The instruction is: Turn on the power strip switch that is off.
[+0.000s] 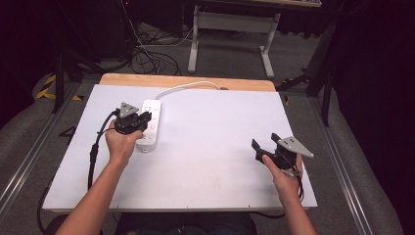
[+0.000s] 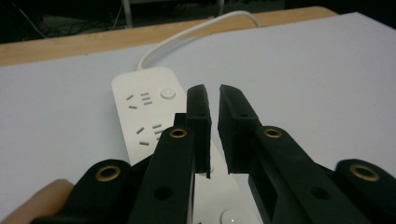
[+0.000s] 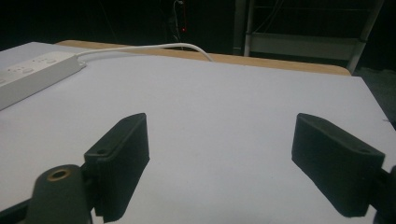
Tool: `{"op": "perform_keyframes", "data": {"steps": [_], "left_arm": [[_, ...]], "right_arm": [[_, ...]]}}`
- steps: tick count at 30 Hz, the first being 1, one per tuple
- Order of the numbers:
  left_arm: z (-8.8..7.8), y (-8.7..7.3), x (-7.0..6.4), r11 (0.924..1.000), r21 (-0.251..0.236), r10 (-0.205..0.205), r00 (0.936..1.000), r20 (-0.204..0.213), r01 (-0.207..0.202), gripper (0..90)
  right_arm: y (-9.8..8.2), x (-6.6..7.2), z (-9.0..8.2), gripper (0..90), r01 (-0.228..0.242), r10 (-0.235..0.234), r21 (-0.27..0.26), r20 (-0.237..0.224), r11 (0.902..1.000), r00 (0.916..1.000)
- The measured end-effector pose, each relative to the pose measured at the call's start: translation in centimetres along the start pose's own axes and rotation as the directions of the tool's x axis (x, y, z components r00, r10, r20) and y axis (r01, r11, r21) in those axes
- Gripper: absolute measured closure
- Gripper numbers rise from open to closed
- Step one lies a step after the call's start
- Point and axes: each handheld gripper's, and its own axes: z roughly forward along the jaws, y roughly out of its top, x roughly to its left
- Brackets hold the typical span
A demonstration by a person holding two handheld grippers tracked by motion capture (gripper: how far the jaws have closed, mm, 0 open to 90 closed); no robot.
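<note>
A white power strip [image 1: 153, 111] lies on the white board at the left, its white cable [image 1: 188, 85] running to the far edge. My left gripper [image 1: 144, 119] hovers just over the strip's near half. In the left gripper view the gripper [image 2: 214, 93] has its jaws almost together, a narrow slit between them with nothing in it, and the strip's sockets and round button [image 2: 144, 100] lie beyond. My right gripper [image 1: 264, 140] is held at the board's right side, far from the strip. In the right gripper view it [image 3: 219, 128] stands wide open over the bare board, and the strip [image 3: 35, 73] lies far left.
The white board [image 1: 210, 156] covers a table whose wooden edge [image 1: 186, 80] shows at the back. Beyond it stand a grey table frame [image 1: 230, 29] and loose cables on the floor [image 1: 147, 54]. Metal rails [image 1: 29, 156] run along both sides.
</note>
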Motion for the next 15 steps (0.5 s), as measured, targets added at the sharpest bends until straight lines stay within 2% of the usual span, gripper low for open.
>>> {"op": "perform_keyframes", "data": {"steps": [3, 4, 5, 7, 15], "left_arm": [[-1.1, 0.3, 0.2, 0.9986, -0.050, -0.020, 0.9998, -0.005, 0.020, 81.0], [-1.6, 0.5, 0.4, 0.9968, -0.077, -0.020, 0.9996, -0.020, 0.018, 80.7], [-1.6, 0.5, 0.4, 0.9968, -0.077, -0.020, 0.9996, -0.020, 0.018, 79.9], [-2.3, 0.6, 0.4, 0.9920, -0.123, -0.033, 0.9990, -0.032, 0.029, 78.2], [-3.2, 0.7, -0.1, 0.9836, -0.180, 0.005, 0.9976, -0.069, -0.018, 71.6]], "right_arm": [[0.0, 0.1, 0.1, 19.4, 0.004, -0.004, 0.001, -0.001, 1.0000, 1.0000], [0.0, 0.1, 0.1, 19.4, 0.004, -0.004, 0.001, -0.001, 1.0000, 1.0000], [0.0, 0.1, 0.1, 19.4, 0.006, -0.006, 0.002, 0.000, 1.0000, 1.0000], [0.0, 0.1, 0.2, 19.4, 0.005, -0.005, 0.001, 0.000, 1.0000, 1.0000], [0.1, 0.1, 0.1, 19.4, 0.000, 0.000, 0.000, -0.001, 1.0000, 1.0000]]}}
